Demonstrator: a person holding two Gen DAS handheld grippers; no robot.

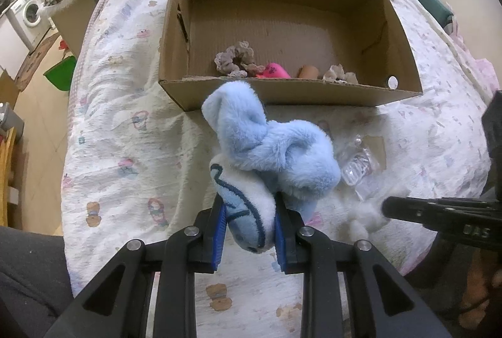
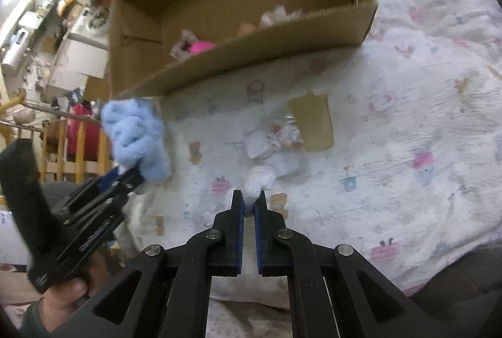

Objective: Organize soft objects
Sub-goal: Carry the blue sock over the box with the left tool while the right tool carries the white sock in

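My left gripper (image 1: 249, 212) is shut on a light blue and white plush toy (image 1: 269, 150) and holds it above the bed, just in front of the cardboard box (image 1: 282, 95). The toy also shows in the right wrist view (image 2: 135, 137). My right gripper (image 2: 249, 203) is shut on a small white fluffy object (image 2: 259, 178) that lies on the bedsheet; it also shows in the left wrist view (image 1: 367, 219). The box (image 2: 251, 52) holds lace scrunchies (image 1: 235, 59), a pink item (image 1: 276, 70) and other small soft things.
A crumpled clear plastic wrapper (image 1: 359, 167) and a brown card piece (image 2: 312, 121) lie on the patterned bedsheet (image 1: 125, 134) between the grippers and the box. A wooden rail (image 2: 78, 146) and a washing machine (image 1: 29, 12) stand left of the bed.
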